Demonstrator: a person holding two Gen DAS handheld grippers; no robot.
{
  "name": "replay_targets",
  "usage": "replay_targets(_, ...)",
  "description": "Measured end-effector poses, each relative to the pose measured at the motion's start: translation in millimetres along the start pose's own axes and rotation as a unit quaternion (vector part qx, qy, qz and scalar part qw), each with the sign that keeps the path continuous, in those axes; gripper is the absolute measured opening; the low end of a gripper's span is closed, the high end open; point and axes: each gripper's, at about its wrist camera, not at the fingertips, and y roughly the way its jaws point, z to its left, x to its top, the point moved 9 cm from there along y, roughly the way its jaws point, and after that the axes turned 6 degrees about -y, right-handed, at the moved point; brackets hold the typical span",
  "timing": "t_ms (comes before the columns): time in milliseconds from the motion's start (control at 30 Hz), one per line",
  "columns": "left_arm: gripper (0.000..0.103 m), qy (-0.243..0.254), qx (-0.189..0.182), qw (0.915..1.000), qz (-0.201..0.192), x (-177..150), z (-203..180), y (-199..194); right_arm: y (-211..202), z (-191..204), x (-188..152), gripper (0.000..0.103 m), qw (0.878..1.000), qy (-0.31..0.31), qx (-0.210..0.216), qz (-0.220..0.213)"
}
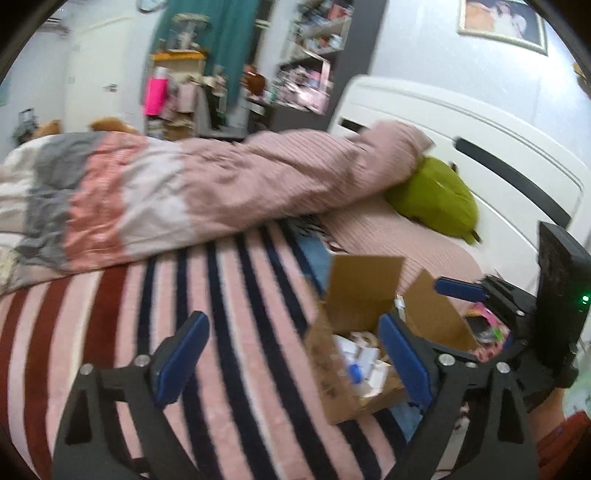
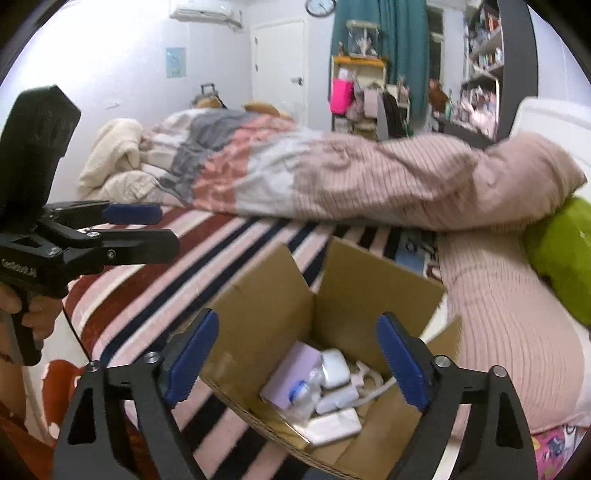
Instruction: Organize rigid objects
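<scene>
The cardboard box (image 2: 332,332) sits on the bed with its flaps standing up, directly below and between the jaws of the right gripper (image 2: 295,360), whose blue pads stand wide apart with nothing between them. Its walls are plain brown corrugated board, creased at the flap folds. Inside lie small hard items in a loose pile: a lilac rectangular box (image 2: 291,369), a rounded white case (image 2: 335,367), flat white packets (image 2: 334,421), a clear small bottle with a blue cap (image 2: 301,391), and a white cord (image 2: 373,382) curling toward the right jaw.

In the left wrist view the same box (image 1: 364,291) lies just behind the right-hand jaw of the left gripper (image 1: 291,363), off to that side rather than between the jaws. Those jaws also stand wide, empty, over the striped blanket (image 1: 229,332).

That blanket is plush, with pink, white, dark red and navy bands. Beyond both sets of jaws a rumpled quilt (image 2: 295,173) in pink, grey and white runs across the bed. To the right of the jaws are a ribbed pink pillow (image 2: 509,317) and a soft green cushion (image 2: 561,254), against a white headboard (image 1: 480,147).

Farther off: pale walls, a white door (image 2: 280,62), teal curtains (image 2: 384,44), cluttered shelves (image 2: 484,48), and a wall clock (image 2: 319,5).
</scene>
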Motion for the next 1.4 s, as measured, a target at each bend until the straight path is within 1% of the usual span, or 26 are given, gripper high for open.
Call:
replay_targets(100,0.095,-0.012,0.029,0.9992,-0.026,0.2,20.2,-16.5,-4.3,12.3,11.6,0.093,1.0,-0.009,0.005,-0.03)
replay_targets(167,0.096,-0.021,0.044,0.9982,-0.035,-1.1,32.6,-23.3,-4.4,17.6,16.0,0.094,0.999,-0.009,0.008,-0.045)
replay_targets(333,0.096,-0.027,0.067,0.9964,-0.043,-4.0,51.8,-30.3,-1.4,22.7,17.5,0.095,0.998,0.012,0.019,-0.062)
replay_targets(500,0.096,-0.026,0.077,0.9957,-0.045,-5.5,57.6,-31.4,3.1,23.2,17.8,0.095,0.997,0.027,0.027,-0.063)
replay_targets(1033,0.096,-0.018,0.093,0.9944,-0.045,-8.0,59.2,-32.2,1.7,19.8,19.0,0.095,0.996,0.037,0.028,-0.075)
replay_targets(1400,0.096,-0.018,0.094,0.9943,-0.045,-8.0,58.7,-32.4,0.8,19.7,18.1,0.095,0.996,0.038,0.027,-0.074)
